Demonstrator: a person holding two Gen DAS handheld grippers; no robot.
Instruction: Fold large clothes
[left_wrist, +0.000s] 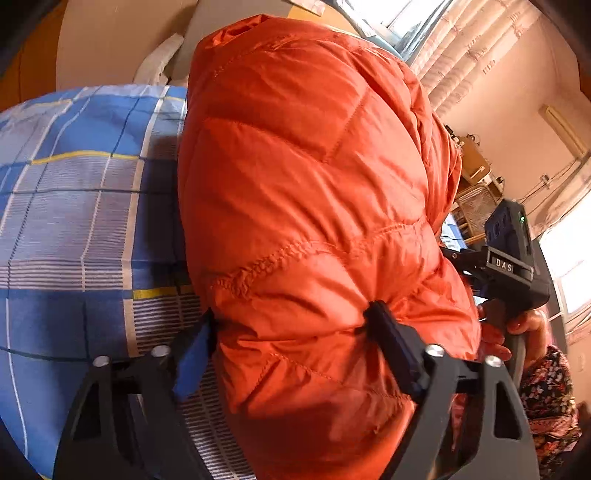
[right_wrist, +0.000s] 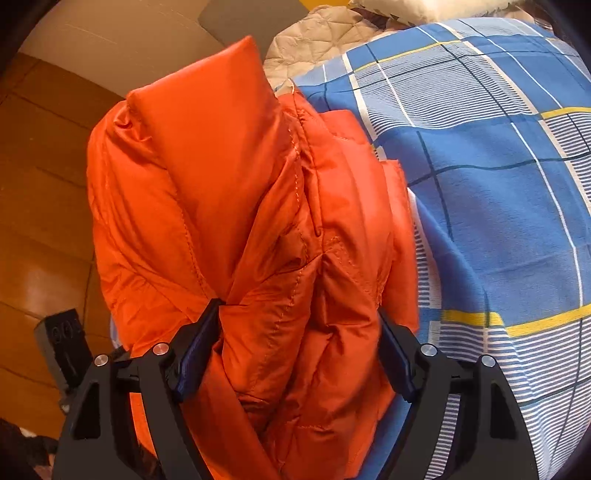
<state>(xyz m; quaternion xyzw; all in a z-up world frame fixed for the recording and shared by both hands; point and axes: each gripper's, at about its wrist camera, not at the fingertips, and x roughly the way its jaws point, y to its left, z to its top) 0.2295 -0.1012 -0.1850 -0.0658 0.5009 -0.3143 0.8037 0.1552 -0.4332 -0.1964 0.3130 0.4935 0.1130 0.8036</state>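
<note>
The bed (right_wrist: 498, 192), in its blue checked sheet, lies under the puffy orange jacket (left_wrist: 306, 206), bunched and lifted above it. Left gripper (left_wrist: 291, 332) and right gripper (right_wrist: 299, 332) each pinch thick folds. Best lowered evenly, edges matched, before letting go.

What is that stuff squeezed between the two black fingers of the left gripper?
A thick bunch of the puffy orange jacket fills the gap between the left gripper's fingers, seen in the left wrist view. Behind it lies the blue plaid bedsheet.
</note>
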